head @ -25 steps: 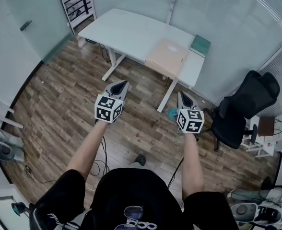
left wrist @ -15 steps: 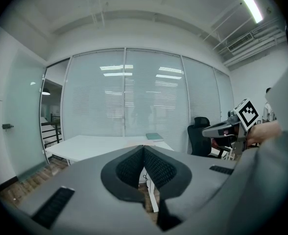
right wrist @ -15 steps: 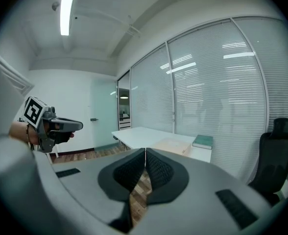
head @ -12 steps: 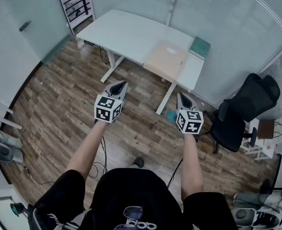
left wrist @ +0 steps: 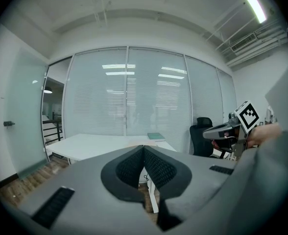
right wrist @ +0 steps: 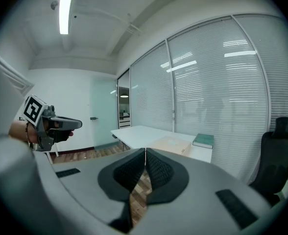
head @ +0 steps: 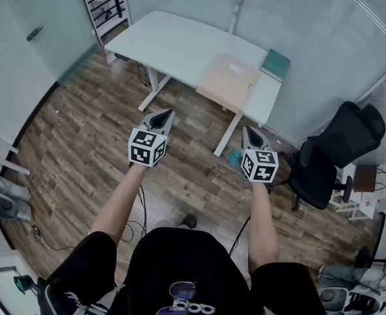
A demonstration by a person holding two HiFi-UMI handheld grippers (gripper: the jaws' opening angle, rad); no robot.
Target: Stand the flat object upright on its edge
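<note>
Location of green flat book [head: 274,64]: far right end of white rectangular surface [head: 173,44], flat on its face, just beside tan flat board [head: 228,77]. State of left claw [head: 161,115] and right claw [head: 251,132]: fully closed, nothing gripped. Relation: well short of book, above wooden plank floor [head: 81,130], aimed toward surface.

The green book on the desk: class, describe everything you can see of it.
The book is thin, dark green with a paler page edge, closed and lying flat. It rests on the far right corner of the white desk, close to the glass wall, beside a tan board and seemingly apart from it. Nothing lies on it; only the desk touches it.
</note>
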